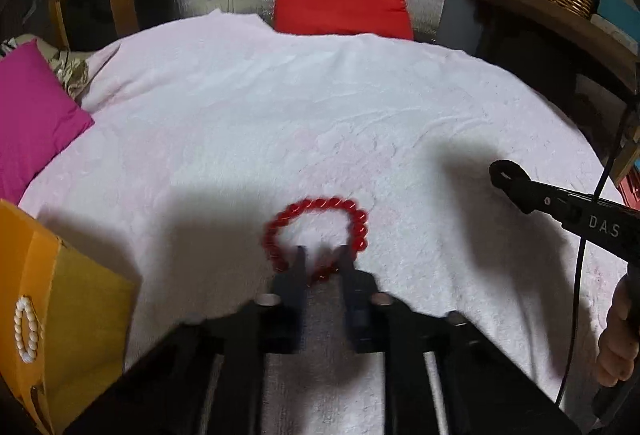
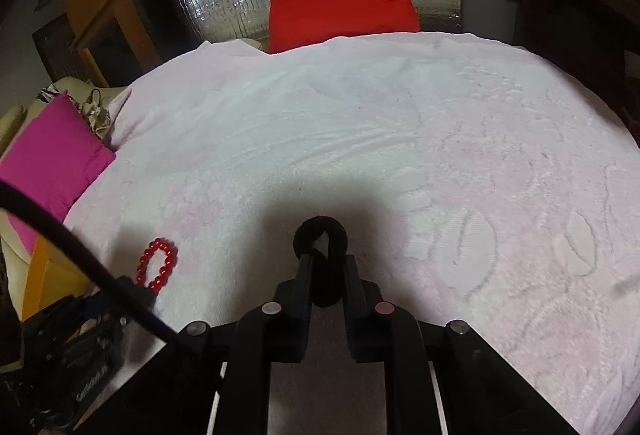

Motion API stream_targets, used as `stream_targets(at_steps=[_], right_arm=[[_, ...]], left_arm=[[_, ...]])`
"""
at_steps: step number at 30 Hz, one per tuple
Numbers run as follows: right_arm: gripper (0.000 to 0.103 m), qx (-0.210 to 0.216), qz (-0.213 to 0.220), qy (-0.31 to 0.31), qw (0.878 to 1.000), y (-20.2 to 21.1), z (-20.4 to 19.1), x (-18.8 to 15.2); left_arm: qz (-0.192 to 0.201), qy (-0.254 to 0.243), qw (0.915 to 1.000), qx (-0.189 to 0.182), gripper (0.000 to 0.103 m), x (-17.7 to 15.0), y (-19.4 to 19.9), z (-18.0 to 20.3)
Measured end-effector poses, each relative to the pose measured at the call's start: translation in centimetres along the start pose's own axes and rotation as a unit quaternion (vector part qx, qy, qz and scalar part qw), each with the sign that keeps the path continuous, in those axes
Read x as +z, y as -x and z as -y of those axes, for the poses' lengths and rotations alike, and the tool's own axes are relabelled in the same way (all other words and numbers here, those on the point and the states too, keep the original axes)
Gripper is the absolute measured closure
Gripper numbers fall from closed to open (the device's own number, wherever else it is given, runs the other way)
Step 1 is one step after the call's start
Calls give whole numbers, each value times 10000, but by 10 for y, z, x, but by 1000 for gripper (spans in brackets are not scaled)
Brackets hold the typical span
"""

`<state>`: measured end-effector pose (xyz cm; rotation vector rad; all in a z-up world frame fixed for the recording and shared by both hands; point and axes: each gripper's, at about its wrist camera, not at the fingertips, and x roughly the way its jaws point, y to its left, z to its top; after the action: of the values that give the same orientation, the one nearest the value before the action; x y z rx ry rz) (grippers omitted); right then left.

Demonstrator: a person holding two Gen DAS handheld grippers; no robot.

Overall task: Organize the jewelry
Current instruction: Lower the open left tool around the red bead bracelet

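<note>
A: Here, my left claw (image 1: 322, 255) sits low over the red bead bracelet (image 1: 316, 231), its jaws straddling the near arc of the loop. A gap shows between the fingers, with red beads inside it; whether the pads press the beads I cannot tell, because the view is blurred.

B: And where does the bracelet lie?

A: Flat on the white towel (image 1: 280, 115), apparently covering a bed rather than a counter. The soft pile probably keeps round beads from rolling. To the left is the yellow box (image 1: 80, 315), with a white pearl bracelet (image 1: 27, 329) lying in it; I judge this to be the destination for the pieces.

B: The right side?

A: My right claw (image 2: 322, 263) is clenched on a black ring-shaped band (image 2: 320, 235), pinching its near edge so the loop stands out ahead of the fingertips, above the towel. From that view the red bracelet (image 2: 157, 265) sits well to the left, beside the box.

B: Next?

A: I judge that closing on the red beads comes first.
</note>
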<state>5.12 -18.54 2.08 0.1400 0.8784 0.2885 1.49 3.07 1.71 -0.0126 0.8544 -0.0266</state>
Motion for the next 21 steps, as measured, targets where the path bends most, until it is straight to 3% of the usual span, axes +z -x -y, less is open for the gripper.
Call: stream_targets(at_steps=[21], right_arm=[[88,23,42,20,10000,17,12,0]], left_arm=[[390,-592,9974,160,93,2,25,32]])
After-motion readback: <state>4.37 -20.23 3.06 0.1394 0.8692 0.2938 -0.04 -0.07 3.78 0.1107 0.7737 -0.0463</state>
